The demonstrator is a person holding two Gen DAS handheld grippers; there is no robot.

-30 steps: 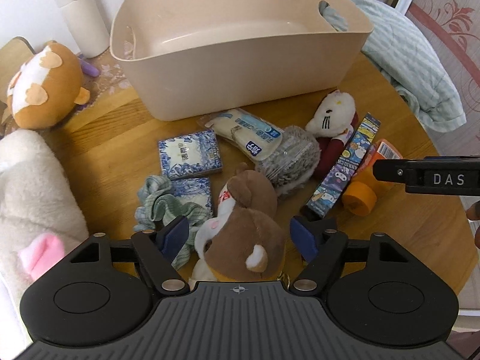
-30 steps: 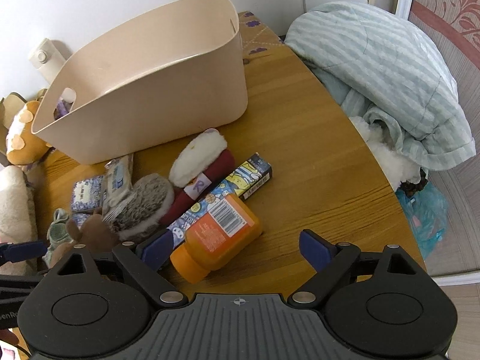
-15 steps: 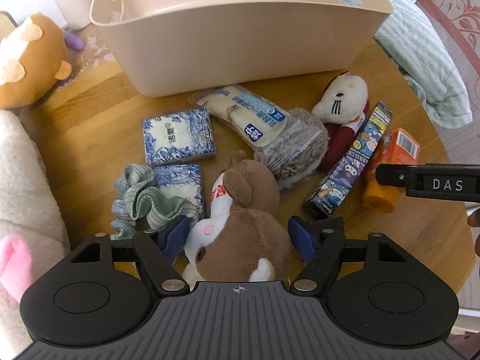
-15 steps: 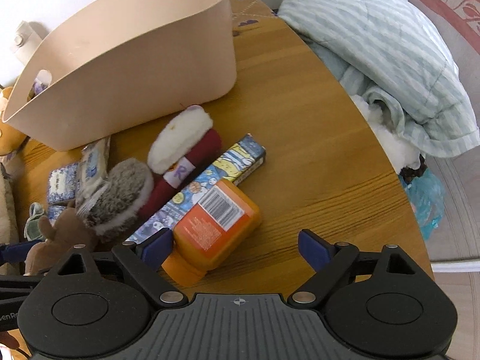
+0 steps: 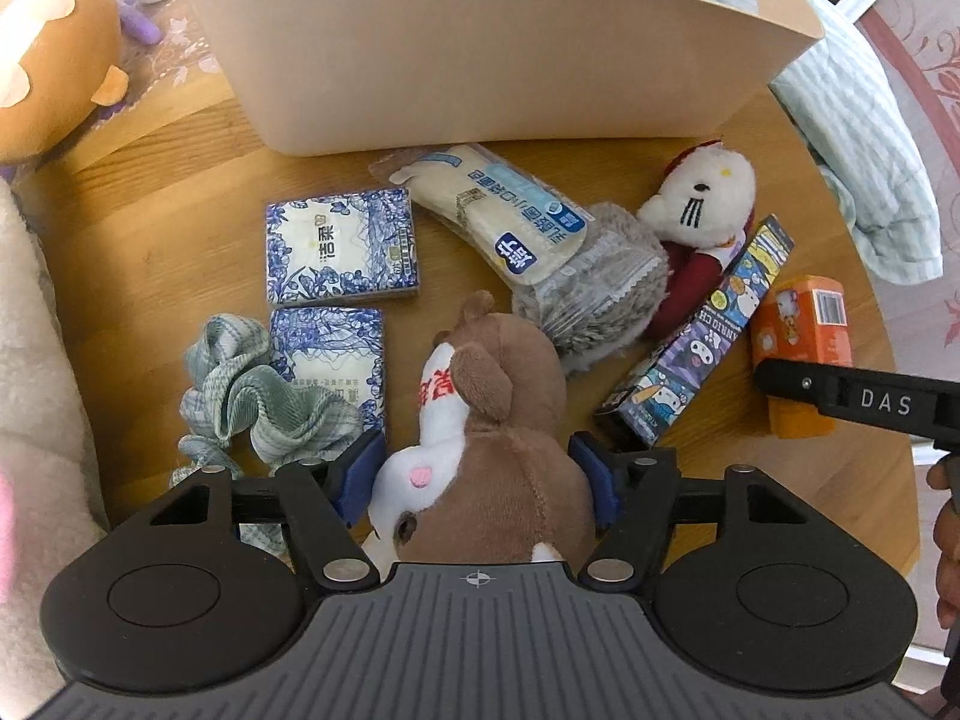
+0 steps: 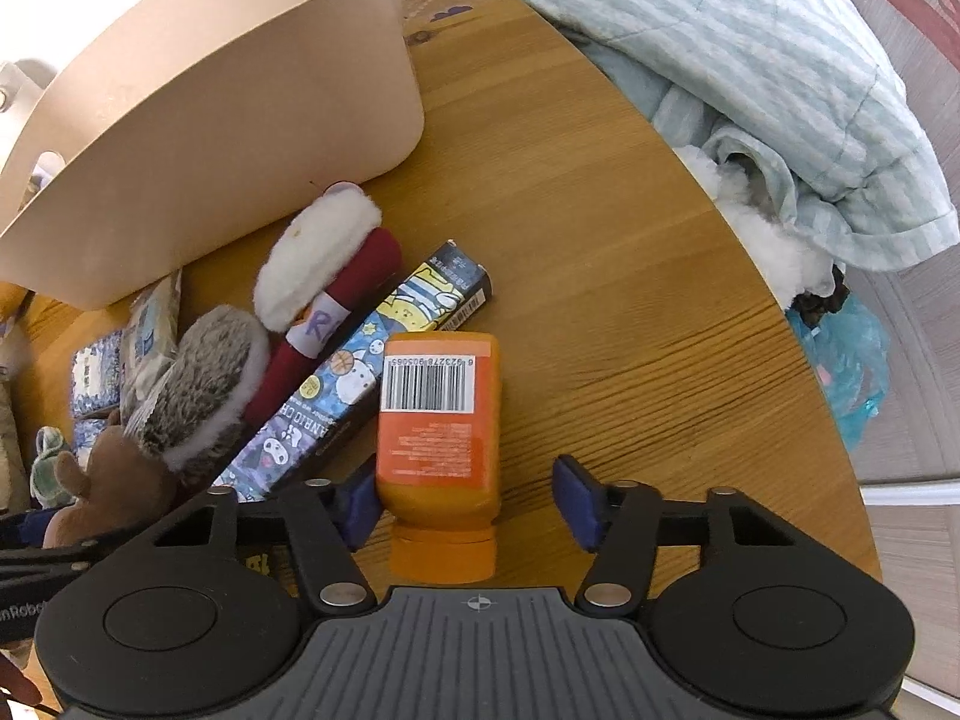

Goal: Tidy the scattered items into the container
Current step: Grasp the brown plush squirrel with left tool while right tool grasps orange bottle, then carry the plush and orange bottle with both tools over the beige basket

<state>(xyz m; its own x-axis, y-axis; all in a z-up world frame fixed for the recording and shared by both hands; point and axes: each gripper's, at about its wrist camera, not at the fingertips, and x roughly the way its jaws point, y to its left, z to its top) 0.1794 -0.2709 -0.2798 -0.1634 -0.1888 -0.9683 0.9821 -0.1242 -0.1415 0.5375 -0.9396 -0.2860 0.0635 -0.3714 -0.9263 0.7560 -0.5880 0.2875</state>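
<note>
My left gripper (image 5: 477, 483), closing, straddles the brown plush dog (image 5: 498, 414); my right gripper (image 6: 467, 501), closing, touches the orange bottle (image 6: 440, 420) on one side only, so it may skid away.

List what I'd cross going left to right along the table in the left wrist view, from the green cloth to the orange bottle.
Green cloth → lower blue tissue pack → brown plush dog → cartoon-printed box → orange bottle.
</note>
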